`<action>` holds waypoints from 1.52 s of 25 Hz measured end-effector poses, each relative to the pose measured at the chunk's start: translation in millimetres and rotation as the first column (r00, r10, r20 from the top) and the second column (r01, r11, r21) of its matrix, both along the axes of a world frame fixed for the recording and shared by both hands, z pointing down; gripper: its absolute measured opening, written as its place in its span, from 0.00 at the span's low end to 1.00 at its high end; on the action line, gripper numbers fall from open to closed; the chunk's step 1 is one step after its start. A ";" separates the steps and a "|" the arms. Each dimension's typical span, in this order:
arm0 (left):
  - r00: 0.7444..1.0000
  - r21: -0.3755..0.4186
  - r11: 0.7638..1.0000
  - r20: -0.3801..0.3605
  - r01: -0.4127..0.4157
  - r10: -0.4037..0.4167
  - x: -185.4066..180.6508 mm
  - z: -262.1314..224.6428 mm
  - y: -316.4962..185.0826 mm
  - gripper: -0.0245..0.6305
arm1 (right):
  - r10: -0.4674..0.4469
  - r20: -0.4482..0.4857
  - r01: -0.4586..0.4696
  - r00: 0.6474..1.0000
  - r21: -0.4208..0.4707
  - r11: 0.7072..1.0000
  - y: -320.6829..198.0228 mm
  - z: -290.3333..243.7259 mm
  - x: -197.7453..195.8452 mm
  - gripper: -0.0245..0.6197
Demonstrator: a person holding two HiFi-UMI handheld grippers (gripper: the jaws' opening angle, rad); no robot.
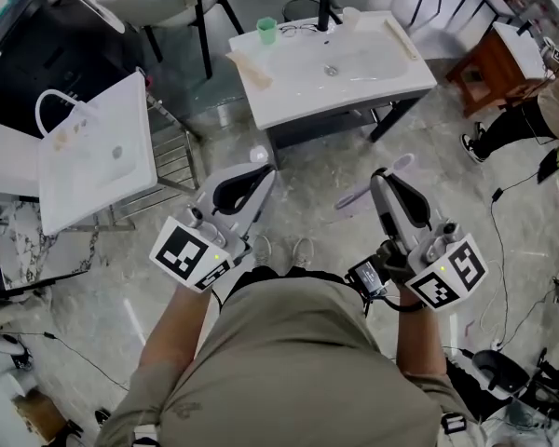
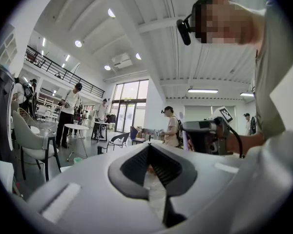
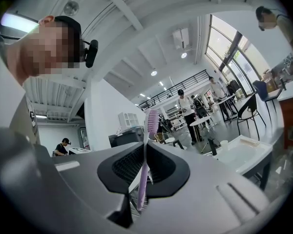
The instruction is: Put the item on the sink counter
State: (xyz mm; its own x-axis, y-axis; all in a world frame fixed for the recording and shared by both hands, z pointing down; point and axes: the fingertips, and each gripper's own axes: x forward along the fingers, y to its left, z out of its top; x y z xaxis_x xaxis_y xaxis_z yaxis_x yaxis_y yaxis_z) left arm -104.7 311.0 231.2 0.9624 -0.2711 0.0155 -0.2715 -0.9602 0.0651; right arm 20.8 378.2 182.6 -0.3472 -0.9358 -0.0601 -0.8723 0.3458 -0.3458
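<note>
The white sink counter (image 1: 289,91) stands ahead of me on the floor, with a black faucet (image 1: 326,9), a green cup (image 1: 267,30) and glasses (image 1: 298,29) at its back edge. My right gripper (image 1: 380,177) is shut on a purple toothbrush (image 1: 354,196), held short of the counter. In the right gripper view the toothbrush (image 3: 149,123) stands upright between the jaws of the right gripper (image 3: 145,147), bristle head up, and the sink counter (image 3: 244,152) lies off to the right. My left gripper (image 1: 261,170) is shut (image 2: 149,147), and nothing sticks out of it.
A second white basin unit (image 1: 93,156) stands at the left over a metal rack. A wooden side table (image 1: 489,63) and a person's legs (image 1: 512,124) are at the right. Cables (image 1: 522,194) trail over the marbled floor. Wooden pieces (image 1: 250,69) lie on the counter's edges.
</note>
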 end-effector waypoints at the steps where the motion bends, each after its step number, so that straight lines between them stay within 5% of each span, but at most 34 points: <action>1: 1.000 0.000 1.000 0.000 0.004 -0.004 0.7 -0.3 0.2 0.05 | -0.001 0.002 0.001 1.000 -0.001 1.000 0.1 0.4 1.9 0.09; 38: 0.999 -0.015 0.999 -0.002 0.039 -0.039 65.6 12.8 -41.6 0.05 | -0.023 -0.002 0.022 1.000 -0.047 0.999 -42.9 22.2 76.0 0.08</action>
State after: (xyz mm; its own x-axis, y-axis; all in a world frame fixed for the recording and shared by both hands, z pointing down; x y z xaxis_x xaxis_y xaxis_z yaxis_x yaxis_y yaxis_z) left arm -39.1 269.3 244.0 0.9511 -0.3085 0.0173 -0.3089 -0.9477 0.0804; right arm 96.8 335.3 204.9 -0.3684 -0.9295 -0.0155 -0.8654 0.3489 -0.3597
